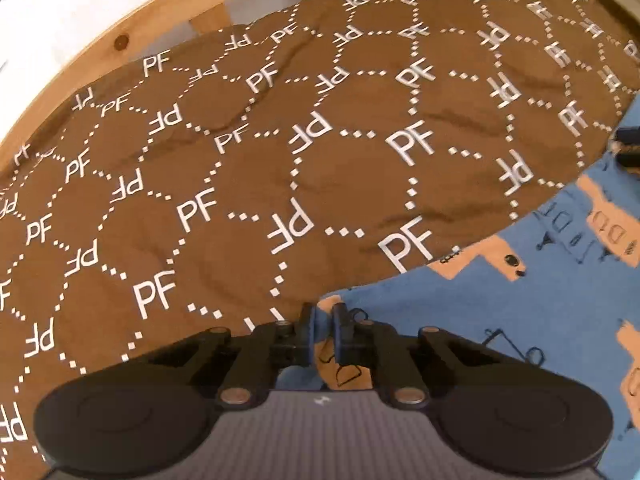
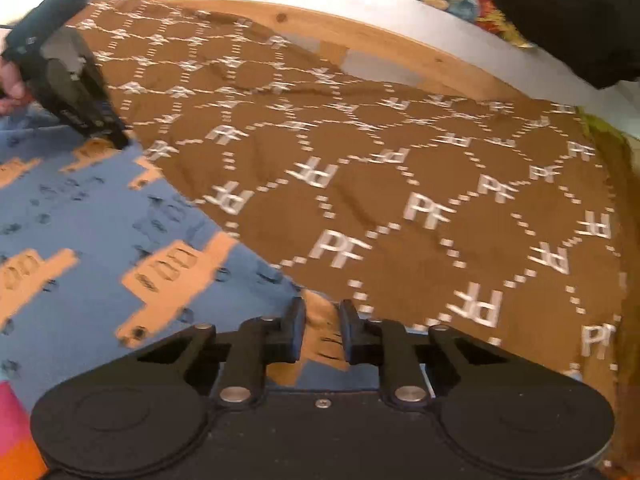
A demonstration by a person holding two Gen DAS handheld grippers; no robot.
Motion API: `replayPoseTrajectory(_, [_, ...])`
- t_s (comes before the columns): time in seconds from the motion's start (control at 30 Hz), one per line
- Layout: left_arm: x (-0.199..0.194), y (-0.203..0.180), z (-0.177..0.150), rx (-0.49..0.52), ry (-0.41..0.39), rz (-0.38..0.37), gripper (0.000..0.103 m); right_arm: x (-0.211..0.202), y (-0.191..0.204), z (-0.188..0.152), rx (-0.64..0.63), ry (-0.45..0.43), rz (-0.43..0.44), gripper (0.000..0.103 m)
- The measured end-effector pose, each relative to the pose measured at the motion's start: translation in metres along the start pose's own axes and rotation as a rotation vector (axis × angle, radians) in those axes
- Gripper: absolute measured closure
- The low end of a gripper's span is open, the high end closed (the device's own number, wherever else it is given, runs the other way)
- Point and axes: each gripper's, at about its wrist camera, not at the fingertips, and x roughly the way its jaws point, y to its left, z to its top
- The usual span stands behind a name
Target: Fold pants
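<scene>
Here, in the left wrist view, the left gripper (image 1: 323, 334) had its jaws drawn nearly together on a pinch of the pants (image 1: 460, 320), a blue fabric printed with orange shapes. The pants lay flat at the lower right, on a brown bedspread (image 1: 240, 184) lettered "PF", which covered a bed with a wooden frame (image 1: 120, 42). The tip of the right gripper (image 1: 628, 146) showed at the right edge, at the far end of the same fabric border. In the right wrist view, the right gripper (image 2: 322, 330) likewise had its jaws clamped on an orange-printed edge of the pants (image 2: 100, 216), which spread to the left. The left gripper (image 2: 120, 140), held by a hand (image 2: 10, 88), met the fabric at its far corner. Judged from both views, the grasp of one edge was complete, no fold was visible yet, and the carry-over and flattening remained.
</scene>
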Motion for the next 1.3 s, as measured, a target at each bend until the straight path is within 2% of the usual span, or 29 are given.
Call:
replayPoseTrajectory(0.13, [-0.002, 0.009, 0.003, -0.133, 0.006, -0.010, 0.088, -0.005, -0.013, -0.005, 0.075, -0.006, -0.028, 0.078])
replayPoseTrajectory(0.17, [-0.008, 0.012, 0.003, -0.169, -0.007, 0.003, 0.084, -0.010, -0.014, -0.004, 0.078, -0.014, -0.040, 0.077])
replayPoseTrajectory(0.23, [-0.026, 0.012, -0.002, -0.229, -0.057, 0.024, 0.078, -0.022, -0.013, -0.001, 0.060, -0.051, -0.036, 0.067])
replayPoseTrajectory(0.3, [-0.043, 0.006, -0.009, -0.268, -0.101, 0.002, 0.055, -0.031, -0.008, 0.001, 0.040, -0.065, 0.010, 0.055])
replayPoseTrajectory(0.33, [-0.047, 0.000, -0.013, -0.272, -0.111, -0.003, 0.049, -0.032, -0.004, 0.000, 0.019, -0.064, 0.022, 0.048])
replayPoseTrajectory(0.37, [-0.050, -0.008, -0.018, -0.262, -0.106, -0.002, 0.044, -0.031, -0.001, -0.001, -0.001, -0.052, 0.019, 0.046])
replayPoseTrajectory(0.4, [-0.048, -0.017, -0.022, -0.241, -0.088, -0.002, 0.044, -0.026, 0.003, -0.004, -0.028, -0.027, 0.005, 0.046])
replayPoseTrajectory(0.47, [-0.041, -0.032, -0.029, -0.178, -0.031, 0.019, 0.043, -0.018, 0.004, -0.012, -0.058, 0.000, -0.046, 0.043])
replayPoseTrajectory(0.5, [-0.036, -0.036, -0.032, -0.161, -0.014, 0.054, 0.038, -0.017, 0.002, -0.013, -0.052, 0.001, -0.083, 0.035])
replayPoseTrajectory(0.57, [-0.035, -0.037, -0.036, -0.169, -0.028, 0.095, 0.028, -0.021, -0.006, -0.012, -0.041, 0.013, -0.199, 0.033])
replayPoseTrajectory(0.63, [-0.039, -0.036, -0.034, -0.184, -0.027, 0.119, 0.024, -0.034, -0.014, -0.013, -0.048, 0.015, -0.294, 0.032])
replayPoseTrajectory(0.7, [-0.044, -0.039, -0.026, -0.164, -0.049, 0.108, 0.024, -0.059, -0.028, -0.016, 0.029, 0.026, -0.309, 0.027])
replayPoseTrajectory(0.73, [-0.050, -0.043, -0.021, -0.136, -0.071, 0.089, 0.023, -0.070, -0.034, -0.017, 0.087, 0.027, -0.297, 0.022])
replayPoseTrajectory(0.8, [-0.060, -0.056, -0.007, -0.089, -0.124, 0.049, 0.017, -0.092, -0.043, -0.020, 0.167, 0.023, -0.268, 0.018])
replayPoseTrajectory(0.83, [-0.064, -0.062, 0.001, -0.072, -0.150, 0.019, 0.014, -0.102, -0.044, -0.023, 0.185, 0.019, -0.283, 0.018])
replayPoseTrajectory(0.97, [-0.078, -0.092, 0.048, -0.021, -0.220, -0.173, 0.001, -0.114, -0.047, -0.028, 0.163, 0.026, -0.332, 0.011])
replayPoseTrajectory(1.13, [-0.069, -0.140, 0.111, -0.007, -0.171, -0.355, 0.000, -0.126, -0.054, -0.040, 0.215, 0.047, -0.279, 0.006])
replayPoseTrajectory(1.3, [-0.049, -0.192, 0.153, 0.040, -0.149, -0.465, 0.000, -0.127, -0.072, -0.054, 0.354, 0.073, -0.102, 0.008])
